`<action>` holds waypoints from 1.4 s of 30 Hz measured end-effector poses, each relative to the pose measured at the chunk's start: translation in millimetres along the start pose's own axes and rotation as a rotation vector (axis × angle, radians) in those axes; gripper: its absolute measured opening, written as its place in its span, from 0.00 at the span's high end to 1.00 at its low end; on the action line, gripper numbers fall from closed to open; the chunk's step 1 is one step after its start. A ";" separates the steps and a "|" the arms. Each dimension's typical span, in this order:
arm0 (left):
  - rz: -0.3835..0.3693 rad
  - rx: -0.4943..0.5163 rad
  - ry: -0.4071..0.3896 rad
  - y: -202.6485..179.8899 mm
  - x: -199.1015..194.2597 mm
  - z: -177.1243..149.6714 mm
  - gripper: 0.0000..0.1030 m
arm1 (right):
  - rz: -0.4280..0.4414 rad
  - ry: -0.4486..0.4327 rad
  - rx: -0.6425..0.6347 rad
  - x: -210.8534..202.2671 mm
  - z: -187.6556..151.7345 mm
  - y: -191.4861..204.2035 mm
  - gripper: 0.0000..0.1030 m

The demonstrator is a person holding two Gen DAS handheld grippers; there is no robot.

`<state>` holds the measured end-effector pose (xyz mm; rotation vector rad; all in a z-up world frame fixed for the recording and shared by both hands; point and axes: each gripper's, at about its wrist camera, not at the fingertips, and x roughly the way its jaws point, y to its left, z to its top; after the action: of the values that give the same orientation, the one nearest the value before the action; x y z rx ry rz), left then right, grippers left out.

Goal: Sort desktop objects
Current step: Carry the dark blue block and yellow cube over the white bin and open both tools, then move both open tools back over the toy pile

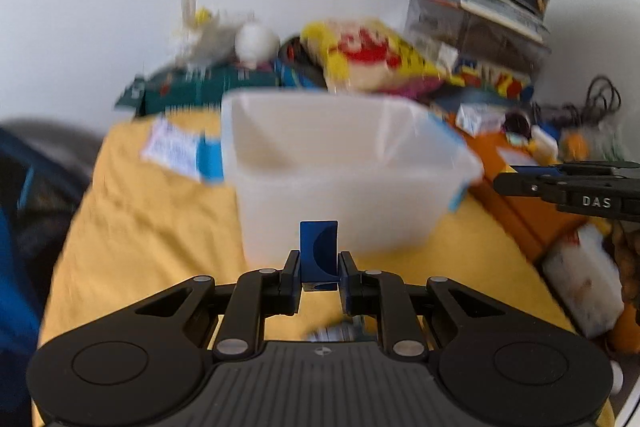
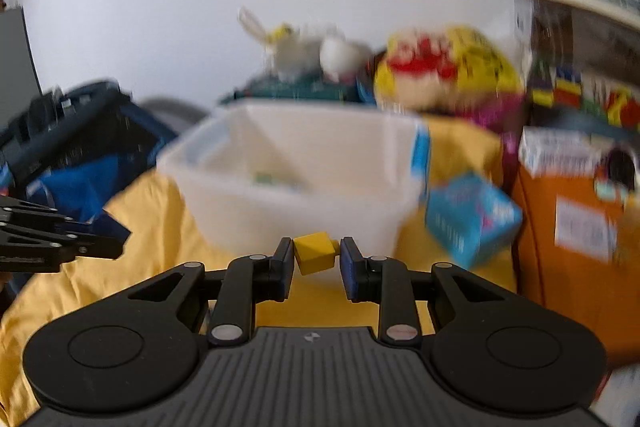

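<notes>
The left gripper (image 1: 319,267) is shut tight on a blue block (image 1: 319,253). The block stands up between the two fingers, held by its flat sides. It looks small, hard and light, so it should not bend or break. Its sides look smooth, so it could slip if the squeeze gets weak.

The right gripper (image 2: 316,259) is shut on a yellow block (image 2: 315,251). This one sits a bit crooked, with a corner poking up. It looks hard and light too. A grip on two flat sides would hold it better than a grip near a corner.

Both blocks hang in the air over the yellow cloth (image 1: 152,227) that covers the tabletop.

Just past the blocks is a white bin (image 2: 296,187), near the middle of the tabletop. It is open on top. Something small lies inside, but it is too blurry to name. I think the blocks go in there.

A teal box (image 2: 472,219) is beside the bin's right side. An orange box (image 2: 568,259) is at the right edge. Toys and a yellow bag (image 2: 448,67) are piled along the far edge by the wall.
</notes>
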<state>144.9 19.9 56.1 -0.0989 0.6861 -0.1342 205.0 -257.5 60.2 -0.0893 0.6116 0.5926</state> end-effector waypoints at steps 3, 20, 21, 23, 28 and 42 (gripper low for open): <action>0.015 -0.005 0.006 8.1 13.3 32.7 0.80 | 0.004 -0.009 0.007 9.4 28.8 -5.6 0.73; 0.120 0.083 0.037 4.8 83.2 97.1 0.39 | -0.051 0.142 0.043 87.6 79.5 -22.2 0.45; 0.125 0.092 0.029 4.1 82.1 93.9 0.39 | -0.068 0.135 0.032 88.5 77.4 -21.2 0.40; 0.107 0.100 0.020 4.3 77.5 86.2 0.39 | -0.080 0.107 0.024 84.2 72.0 -20.9 0.39; 0.060 0.131 -0.045 2.8 45.4 49.5 0.39 | -0.049 0.018 0.019 48.6 50.0 -17.7 0.39; 0.020 0.136 0.151 -3.1 55.7 -83.1 0.39 | 0.020 0.198 -0.130 40.9 -77.9 24.6 0.42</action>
<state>134.4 4.3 -42.2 0.0491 0.8266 -0.1699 178.3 -236.2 -24.5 -0.2668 0.7658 0.6478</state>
